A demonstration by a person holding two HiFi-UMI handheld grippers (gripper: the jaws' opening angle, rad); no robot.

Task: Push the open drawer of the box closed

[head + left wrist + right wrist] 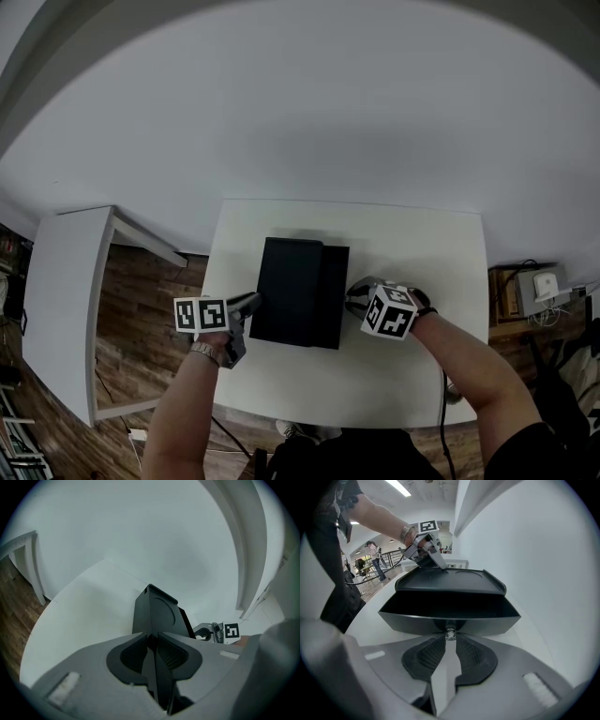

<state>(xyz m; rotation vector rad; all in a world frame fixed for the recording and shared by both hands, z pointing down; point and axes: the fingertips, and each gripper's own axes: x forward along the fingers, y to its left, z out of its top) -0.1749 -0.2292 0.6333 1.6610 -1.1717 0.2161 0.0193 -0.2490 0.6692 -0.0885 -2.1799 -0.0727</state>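
A black box [289, 281] stands in the middle of the white table [403, 366]. Its drawer [336, 298] is slid out on the side facing my right gripper [354, 292]. In the right gripper view the drawer front [408, 619] fills the middle, and my right gripper [450, 637] has its fingertips pinched on the small metal knob [450, 632]. My left gripper [253, 302] is at the box's opposite side, jaws together, its tip against the box's top edge [440, 569]. In the left gripper view the box [157, 613] rises just beyond the shut left gripper [153, 638].
A second white table [66, 309] stands to the left over a wooden floor [141, 309]. A small stand with a white device and cables [542, 286] sits to the right. A white wall runs behind the table.
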